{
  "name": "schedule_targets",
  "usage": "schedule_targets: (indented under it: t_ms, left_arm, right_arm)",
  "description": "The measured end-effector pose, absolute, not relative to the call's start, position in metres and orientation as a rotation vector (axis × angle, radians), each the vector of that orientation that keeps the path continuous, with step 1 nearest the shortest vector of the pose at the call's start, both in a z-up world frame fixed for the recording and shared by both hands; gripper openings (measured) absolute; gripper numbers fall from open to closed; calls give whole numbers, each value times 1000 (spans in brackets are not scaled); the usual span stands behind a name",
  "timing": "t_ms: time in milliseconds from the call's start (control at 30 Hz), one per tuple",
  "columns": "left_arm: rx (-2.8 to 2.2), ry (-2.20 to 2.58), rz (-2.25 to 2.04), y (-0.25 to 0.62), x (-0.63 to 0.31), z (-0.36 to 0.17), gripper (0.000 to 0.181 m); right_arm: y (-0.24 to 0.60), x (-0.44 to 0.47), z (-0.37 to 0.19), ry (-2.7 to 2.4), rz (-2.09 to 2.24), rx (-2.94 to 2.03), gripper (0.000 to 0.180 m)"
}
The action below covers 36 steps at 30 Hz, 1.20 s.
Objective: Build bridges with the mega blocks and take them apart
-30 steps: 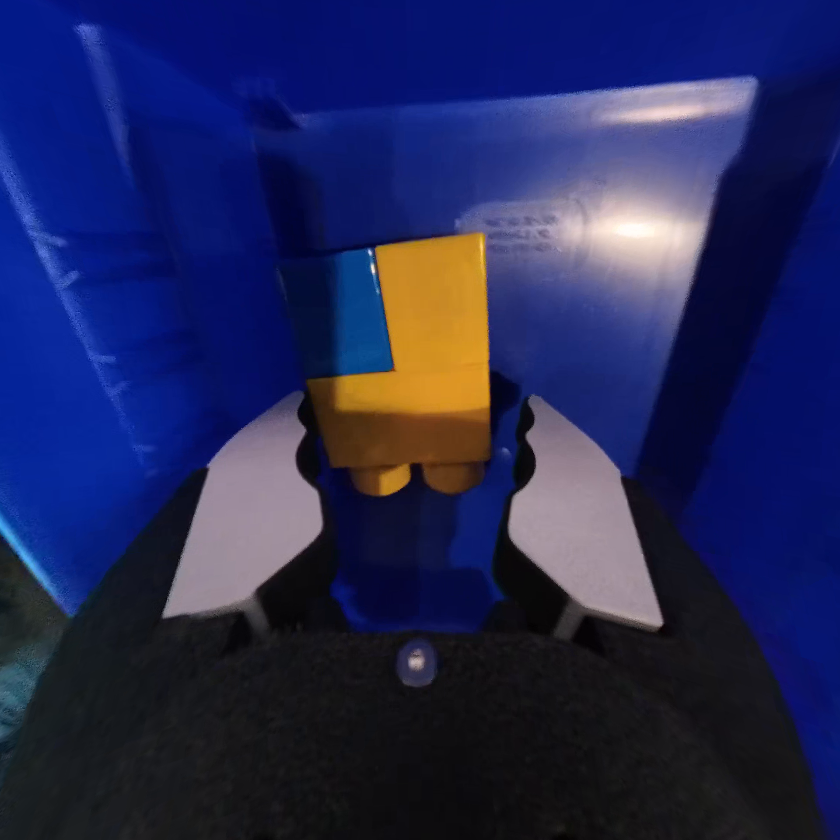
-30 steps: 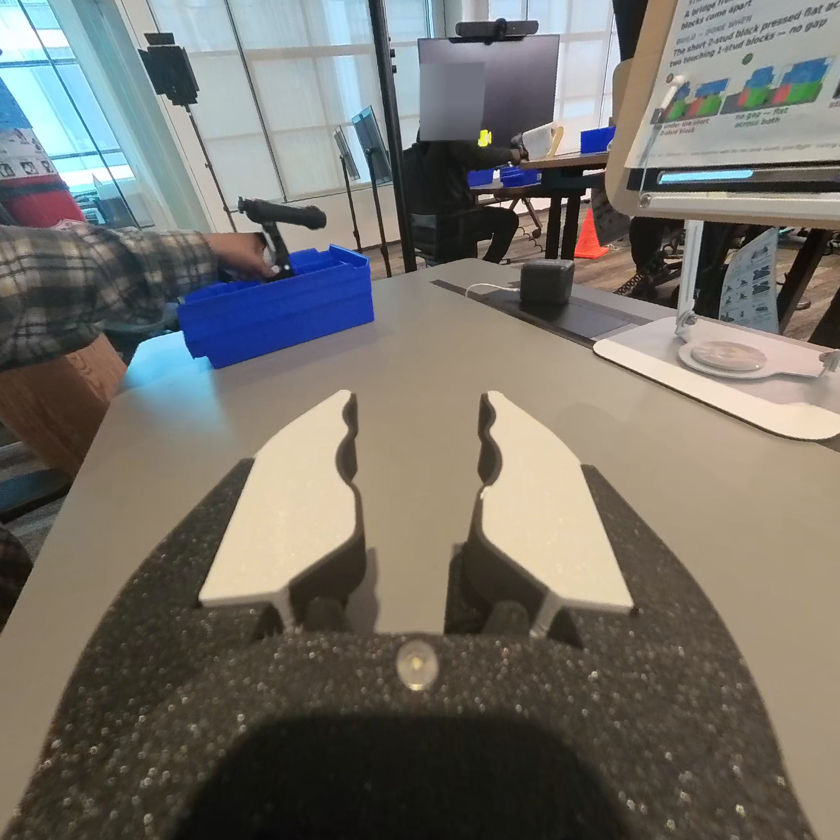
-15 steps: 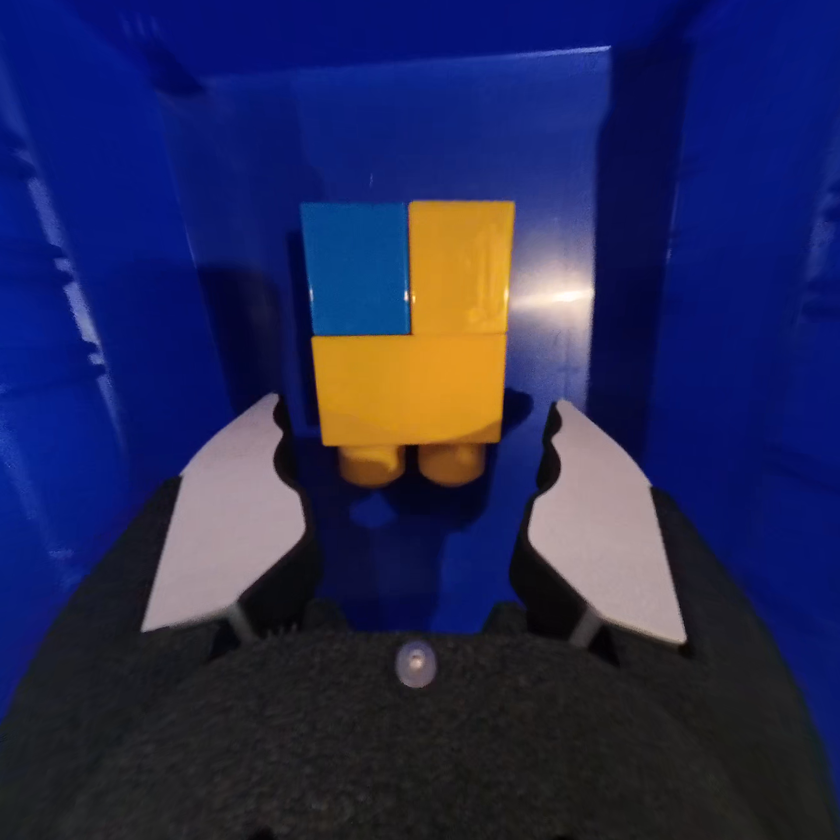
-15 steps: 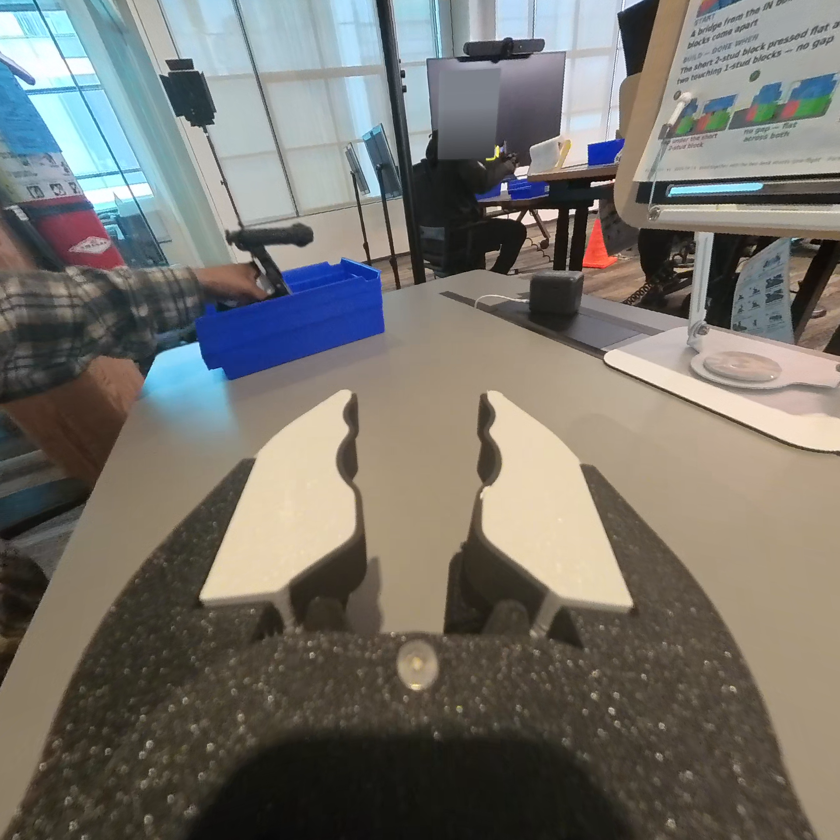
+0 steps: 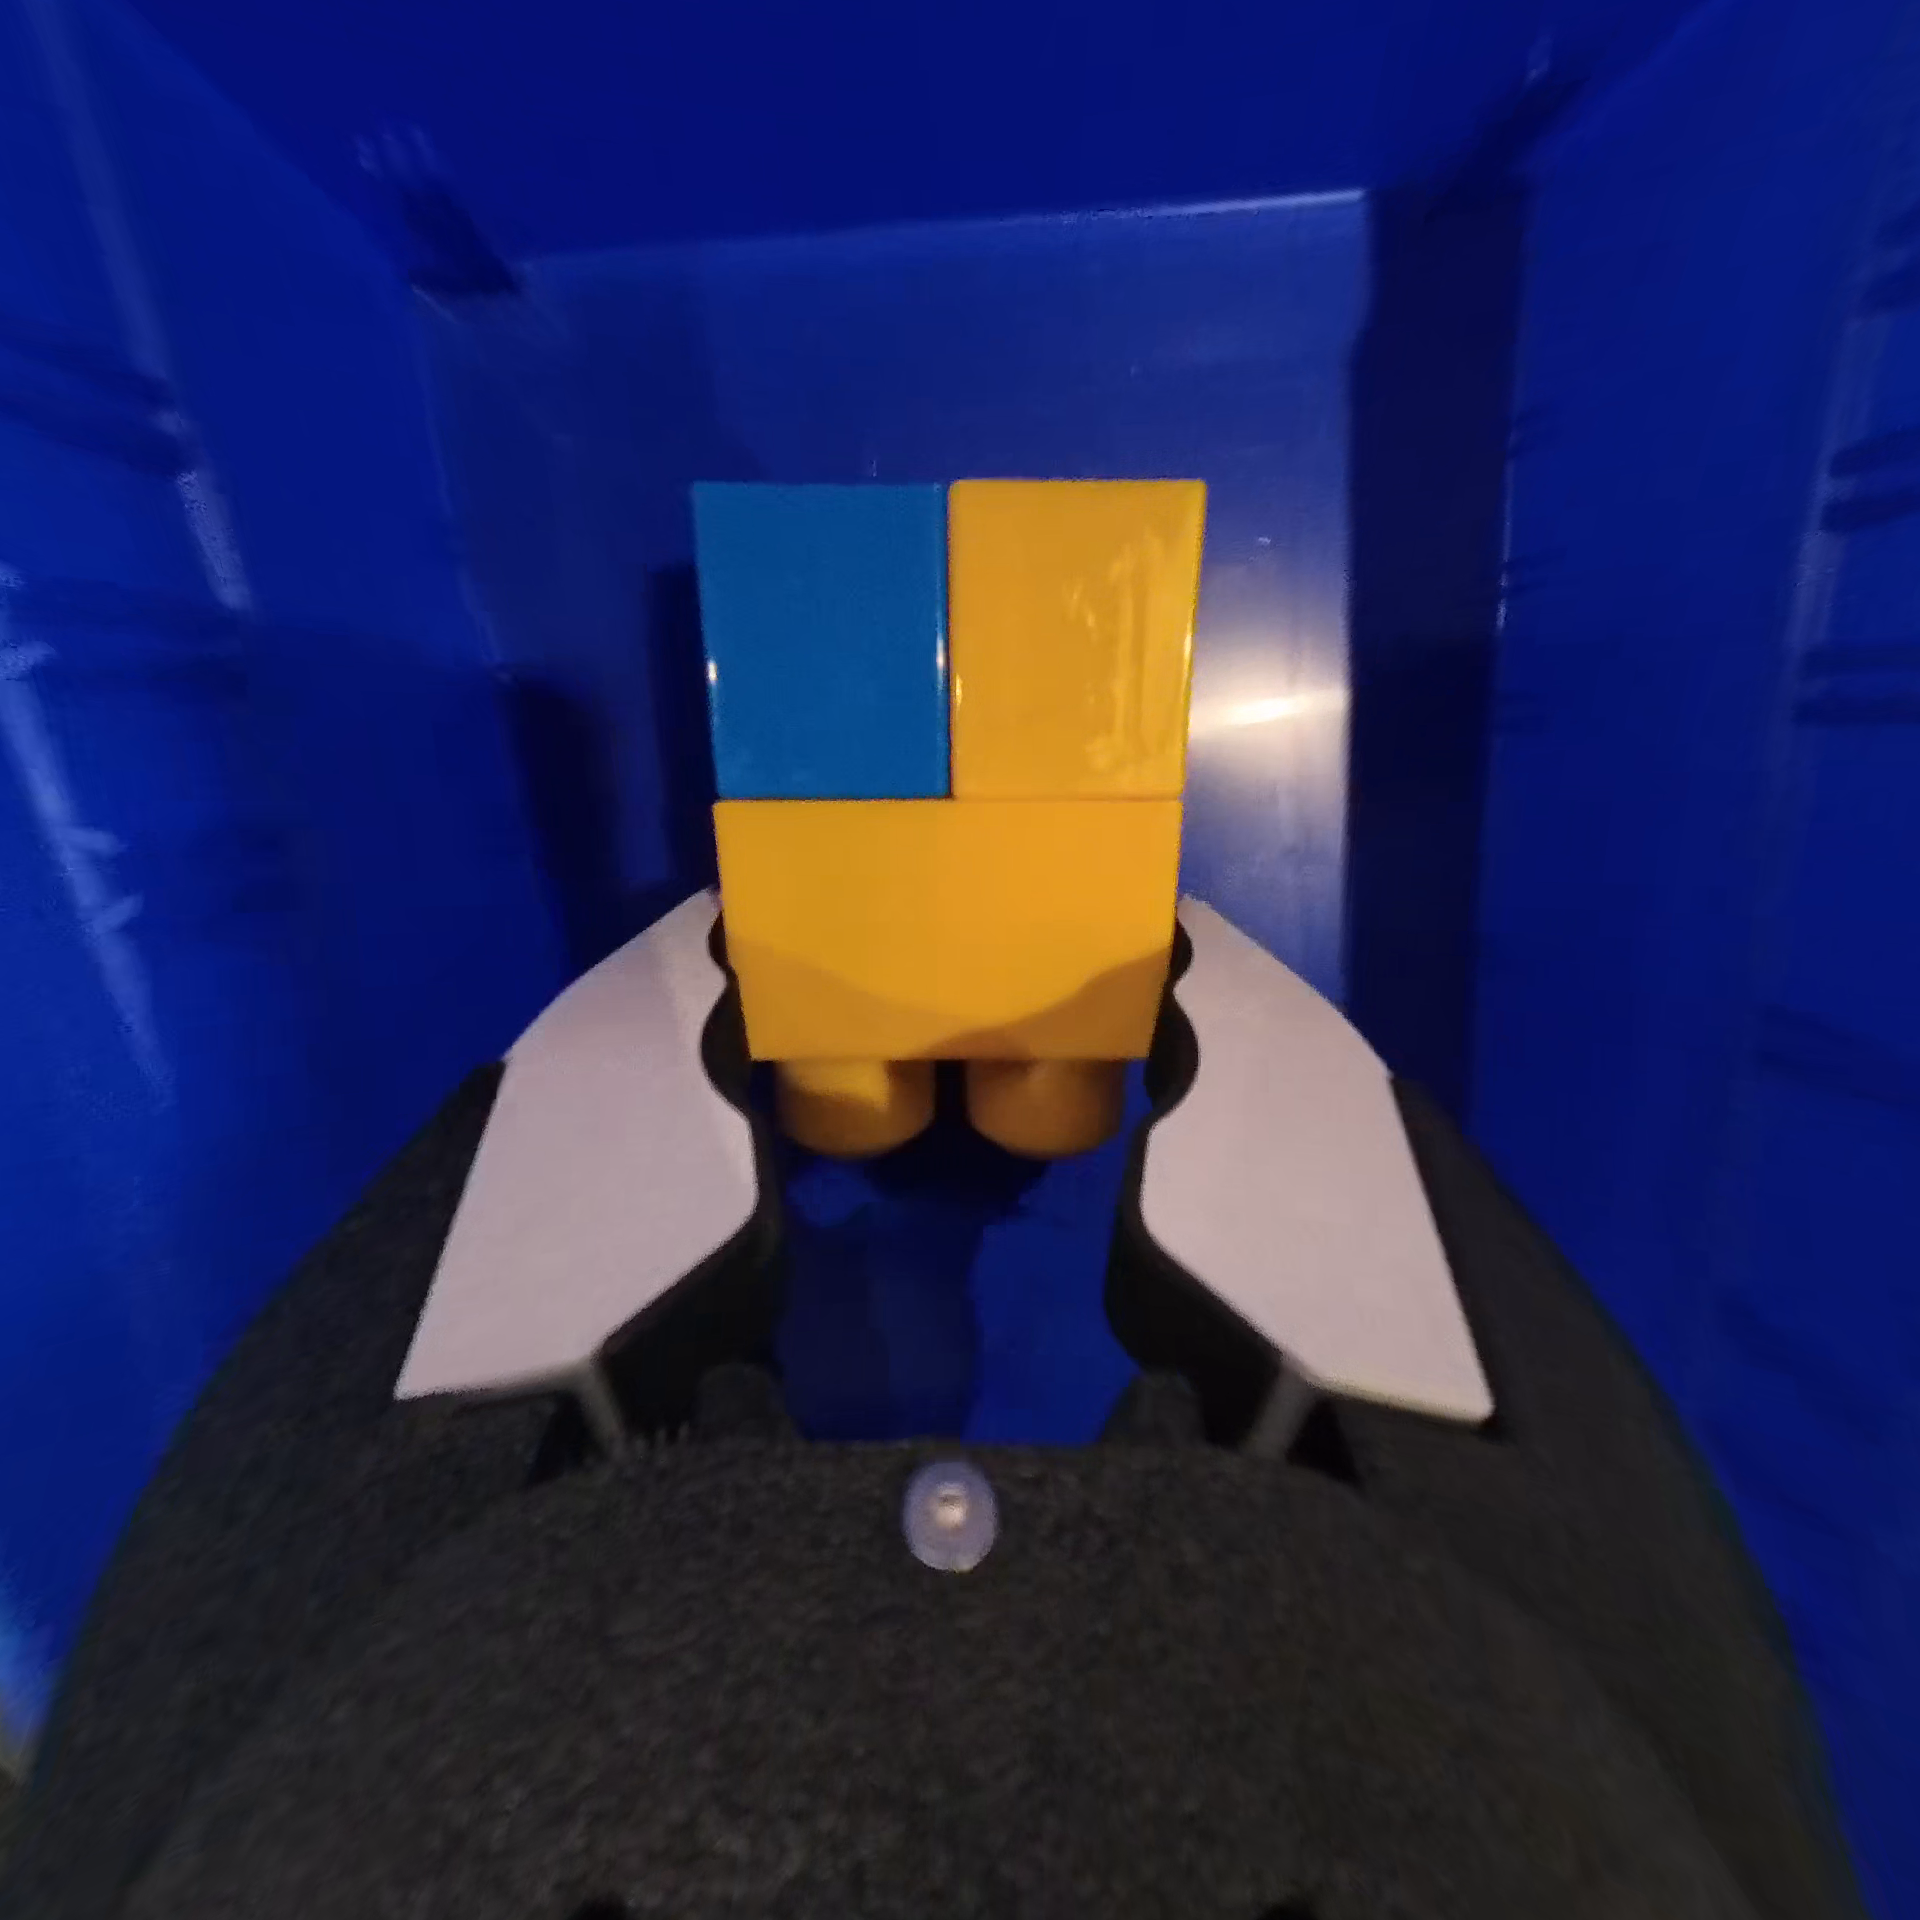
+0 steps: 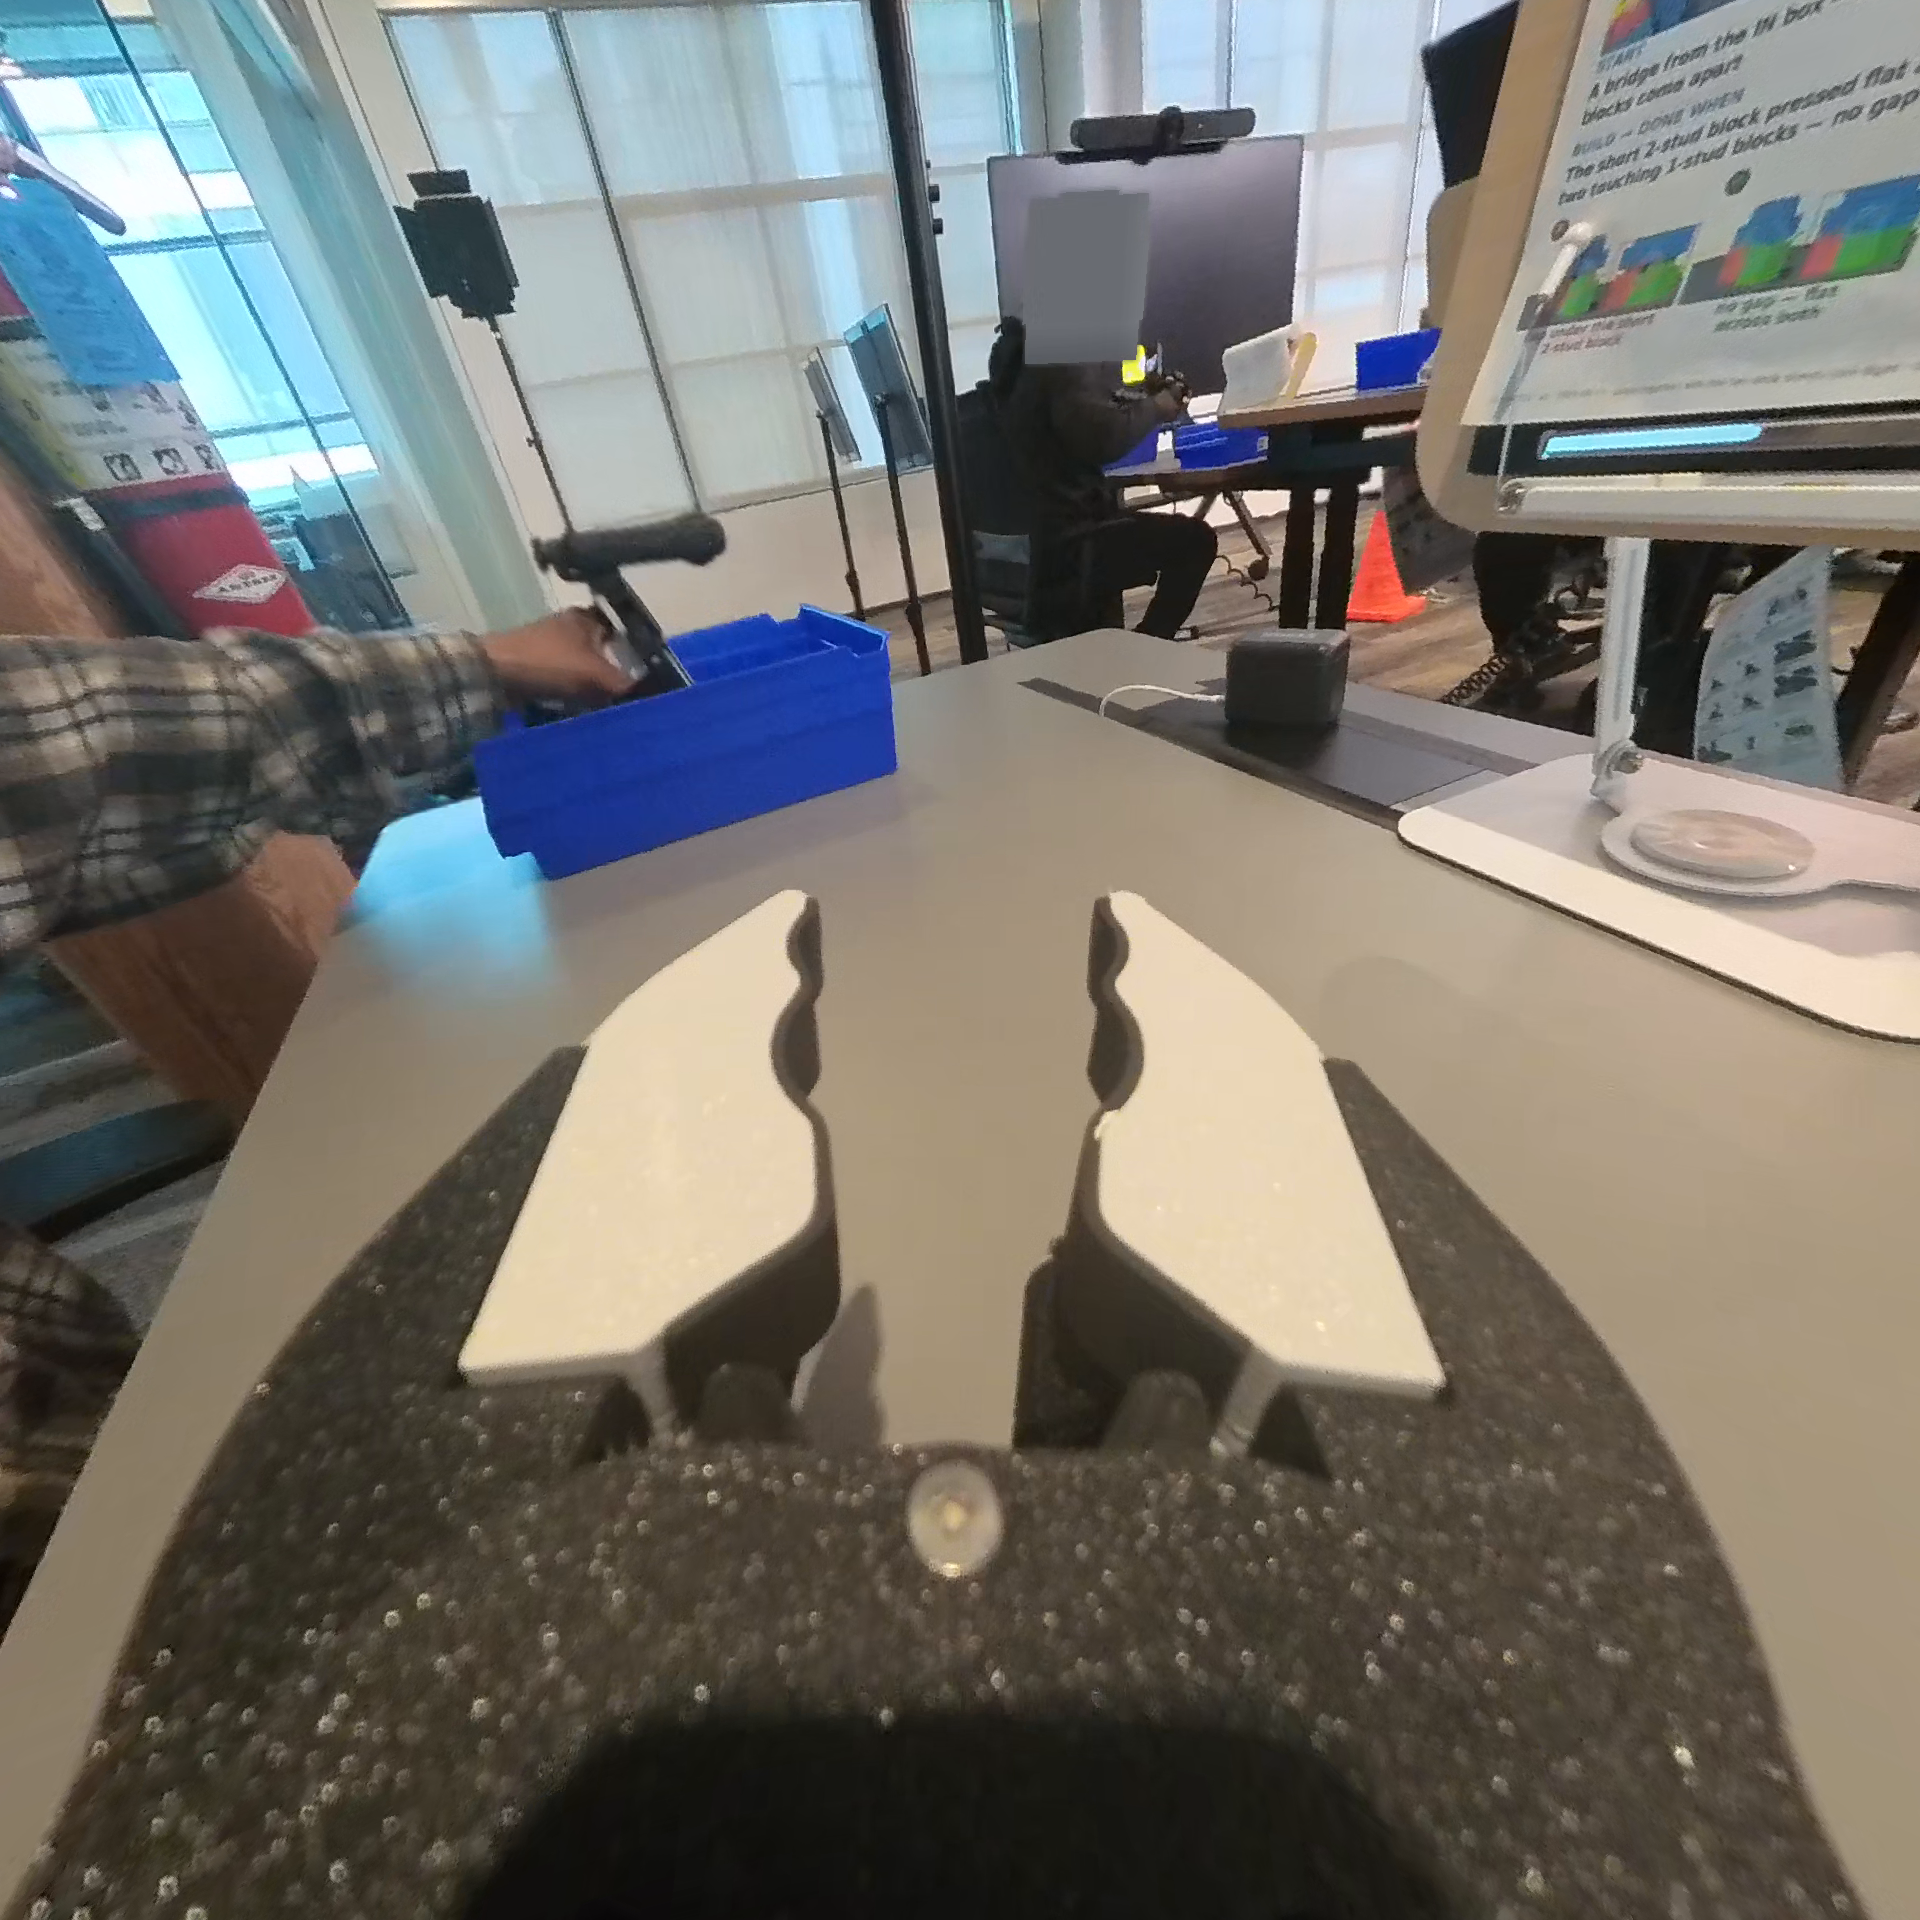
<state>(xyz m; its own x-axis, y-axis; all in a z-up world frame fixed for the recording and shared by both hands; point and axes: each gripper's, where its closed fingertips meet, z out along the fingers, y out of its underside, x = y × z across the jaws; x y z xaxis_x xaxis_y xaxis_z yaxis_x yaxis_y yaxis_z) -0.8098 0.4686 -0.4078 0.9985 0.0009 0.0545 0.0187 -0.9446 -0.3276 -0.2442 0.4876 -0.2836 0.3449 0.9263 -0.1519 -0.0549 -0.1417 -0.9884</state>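
The assembled bridge [image 5: 951,769], a yellow two-stud block [image 5: 951,940] joined to blue and yellow single blocks, lies in the blue bin [image 5: 1662,935]. It is flanked by the left gripper [image 5: 951,935]; whether its fingers already pinch cannot be told. Squeezing squarely is advised. Only the right view shows the bench [image 6: 1143,883] and the right gripper [image 6: 951,935], fingers spread, empty.

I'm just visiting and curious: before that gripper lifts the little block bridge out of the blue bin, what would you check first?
1. Left gripper straddles the long yellow block: ok.
2. Fingers firmly clamped on it: cannot tell.
3. Blue block and small yellow block sit flush, no gap: ok.
4. Room to the blue bin walls: ok.
5. Right gripper open, empty, over the grey table: ok.
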Motion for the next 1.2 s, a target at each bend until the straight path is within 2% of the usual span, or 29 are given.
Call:
schedule_targets:
  t_ms: [267,467,600,867,1067,1200]
  left_arm:
    - [-2632,196,56,473,-794,-291,76]
    - [-2496,523,-1,491,-692,-230,76]
    - [-2355,859,-106,501,-576,-240,76]
    - [-2075,1402,-328,516,-377,-331,75]
    - [-1892,1548,-384,520,-318,-336,75]
    - [-1856,1593,-305,520,-314,-335,75]
  right_arm:
    - [493,-237,-282,-827,1047,-1450,49]
    - [495,-235,-282,-822,1045,-1461,49]
    - [495,-235,-287,-834,1063,-1504,52]
    - [510,-221,-313,-741,1182,-1739,75]
    - [516,-228,-298,-545,1645,-1831,77]
    - [525,-258,-292,-563,1753,-1916,82]
